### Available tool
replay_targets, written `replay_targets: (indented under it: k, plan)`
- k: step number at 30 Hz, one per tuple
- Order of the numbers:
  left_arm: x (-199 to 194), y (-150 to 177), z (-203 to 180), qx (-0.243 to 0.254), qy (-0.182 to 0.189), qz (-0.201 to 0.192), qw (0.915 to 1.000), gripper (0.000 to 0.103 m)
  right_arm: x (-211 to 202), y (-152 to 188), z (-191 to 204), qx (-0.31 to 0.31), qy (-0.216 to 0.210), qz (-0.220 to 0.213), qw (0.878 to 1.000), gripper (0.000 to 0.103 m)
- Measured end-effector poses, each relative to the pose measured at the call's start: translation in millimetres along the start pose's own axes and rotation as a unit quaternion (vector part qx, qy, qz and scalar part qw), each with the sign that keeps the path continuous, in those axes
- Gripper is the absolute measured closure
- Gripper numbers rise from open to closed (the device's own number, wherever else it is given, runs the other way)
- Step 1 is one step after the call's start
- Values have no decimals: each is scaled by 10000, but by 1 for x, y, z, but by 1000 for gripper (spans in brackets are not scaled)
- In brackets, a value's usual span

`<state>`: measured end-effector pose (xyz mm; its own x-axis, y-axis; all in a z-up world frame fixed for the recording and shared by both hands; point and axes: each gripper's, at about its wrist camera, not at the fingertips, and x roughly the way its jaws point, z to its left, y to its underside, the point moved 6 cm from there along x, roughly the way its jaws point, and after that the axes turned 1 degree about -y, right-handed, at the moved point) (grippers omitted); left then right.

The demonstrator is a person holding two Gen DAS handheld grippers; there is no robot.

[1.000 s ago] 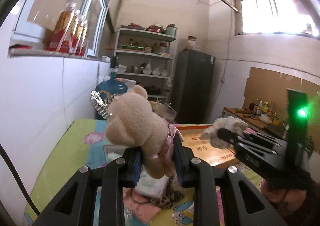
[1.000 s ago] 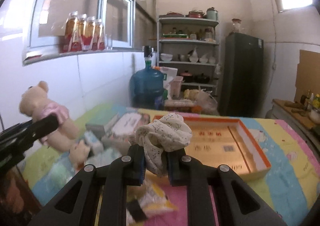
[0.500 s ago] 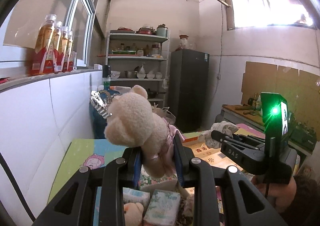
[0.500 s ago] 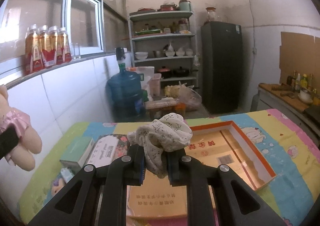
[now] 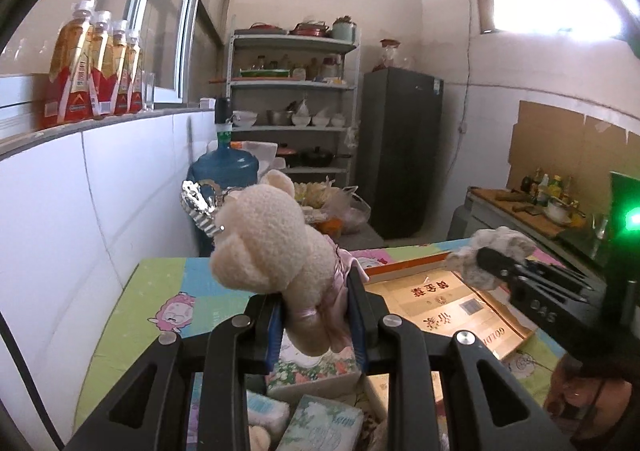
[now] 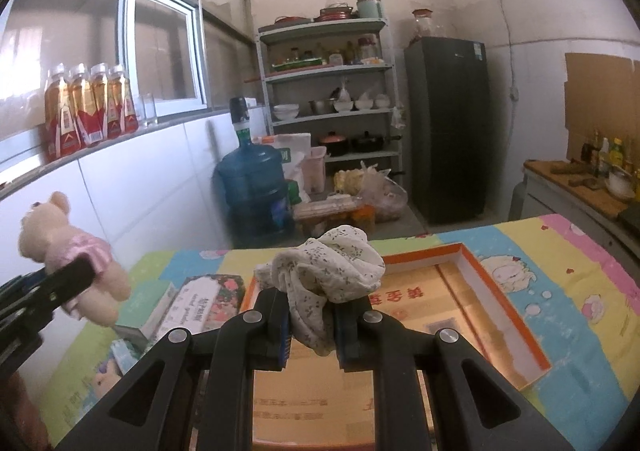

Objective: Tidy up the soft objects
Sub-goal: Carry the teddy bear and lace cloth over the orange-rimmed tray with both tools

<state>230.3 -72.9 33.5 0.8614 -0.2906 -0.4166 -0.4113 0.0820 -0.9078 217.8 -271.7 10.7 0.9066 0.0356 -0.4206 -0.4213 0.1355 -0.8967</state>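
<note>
My left gripper (image 5: 316,311) is shut on a beige teddy bear in a pink dress (image 5: 276,247) and holds it above the table; the bear also shows in the right wrist view (image 6: 60,239). My right gripper (image 6: 310,315) is shut on a crumpled white speckled cloth (image 6: 328,267), held above the shallow orange-rimmed cardboard box (image 6: 516,315). In the left wrist view the right gripper (image 5: 496,263) with the cloth (image 5: 492,251) hangs over that box (image 5: 448,299).
Tissue packs (image 5: 320,423) and a flowered box (image 6: 204,303) lie on the colourful tablecloth (image 5: 160,299) at the left. A white tiled wall (image 5: 80,211) runs along the left with bottles (image 5: 92,67) on its ledge. A blue water jug (image 6: 252,187), shelves and a fridge stand beyond.
Both grippers tilted and shifted slightly, keeping their hold. The table and box now show lower and closer in both views. The right gripper sits further right in the left view.
</note>
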Motion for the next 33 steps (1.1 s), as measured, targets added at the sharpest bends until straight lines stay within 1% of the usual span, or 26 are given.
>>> replay_targets:
  k: [5,8,10,16,23,29,33]
  plan:
    - [18,-8,-17,-55,-114,110,9999,75,6,-3,-26,-18,-25,101,9999,86]
    - [32,-11,-28,-168,-95,231,9995,75,14,-2,-38,-117,-123,192,9997,86]
    - [41,-10,-41,-199,-55,315,9993,75,18,-2,-45,-130,-206,234,9994,86]
    - [70,-7,-75,-203,-199,479,9984,75,30,-2,-66,-132,-404,325,9986,86]
    - [115,5,-93,-308,-413,775,9957,75,49,6,-90,-81,-561,488,9972,86]
    - [151,18,-103,-135,-600,1127,9917,75,69,10,-101,-79,-640,573,9963,86]
    - [166,26,-109,-44,-656,1368,9884,75,84,15,-106,-53,-695,695,9952,86]
